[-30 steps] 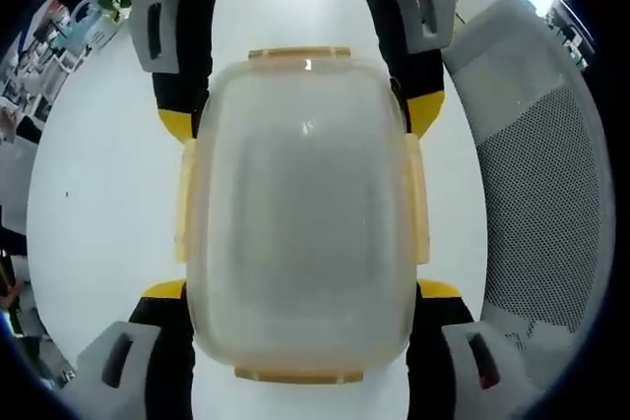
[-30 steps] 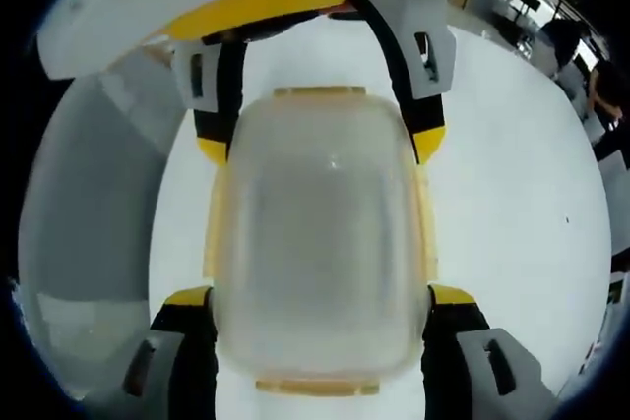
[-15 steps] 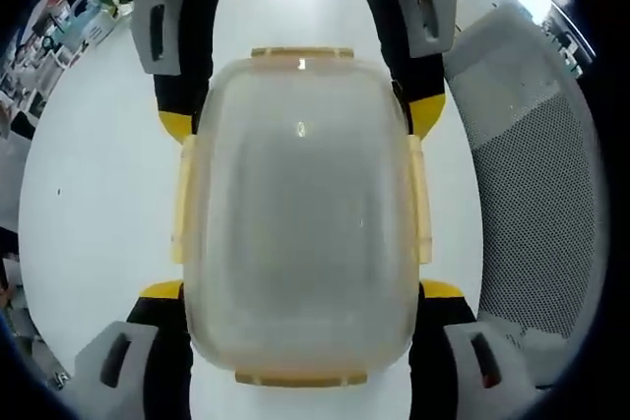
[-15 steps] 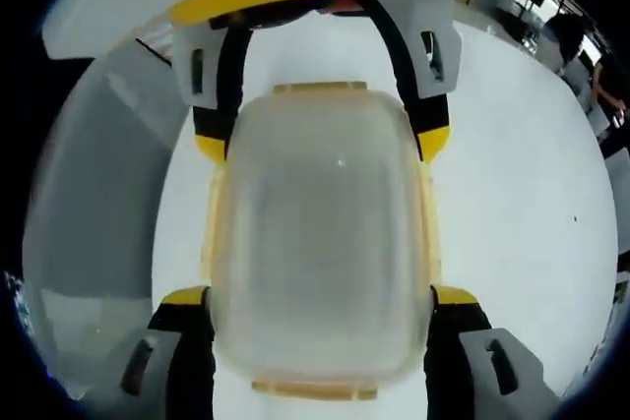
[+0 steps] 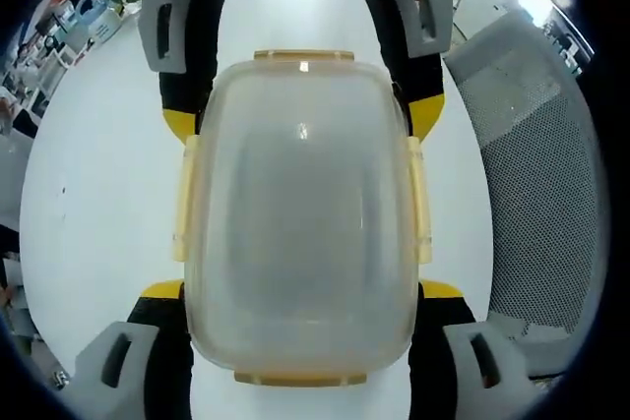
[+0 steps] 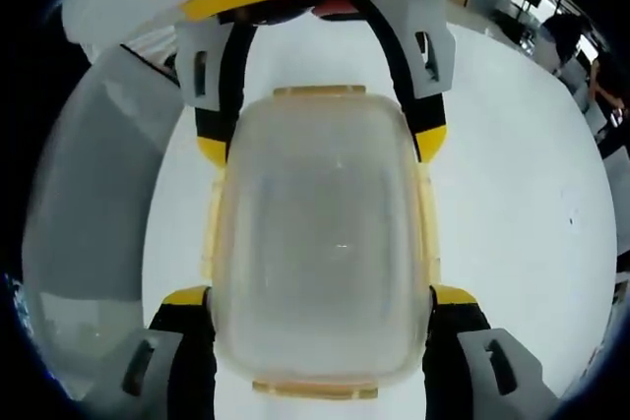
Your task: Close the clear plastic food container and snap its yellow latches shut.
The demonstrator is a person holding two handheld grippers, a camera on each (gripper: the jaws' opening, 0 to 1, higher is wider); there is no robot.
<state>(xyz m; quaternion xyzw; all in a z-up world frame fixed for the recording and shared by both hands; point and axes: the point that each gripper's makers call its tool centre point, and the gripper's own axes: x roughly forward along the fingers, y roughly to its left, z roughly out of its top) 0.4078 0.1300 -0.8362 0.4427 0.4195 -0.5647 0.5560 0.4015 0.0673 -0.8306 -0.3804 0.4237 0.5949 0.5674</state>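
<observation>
Each handheld gripper has two black arms capped with bright yellow fingertip pads and clad in pale grey plastic blocks, each block cut by a dark oblong slot. In the left gripper view the left gripper [image 5: 300, 287] rises from the near edge, and the right gripper [image 5: 300, 125] arches in from the far side as a curved black yoke. In the right gripper view the right gripper [image 6: 320, 294] looks alike, and the left gripper [image 6: 317, 143] carries a yellow band under a white housing.

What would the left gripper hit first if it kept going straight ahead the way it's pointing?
The container: it sits between the left gripper's jaws, directly ahead. Past it stands the right gripper. Whether the jaws touch the container's sides is unclear.
</observation>
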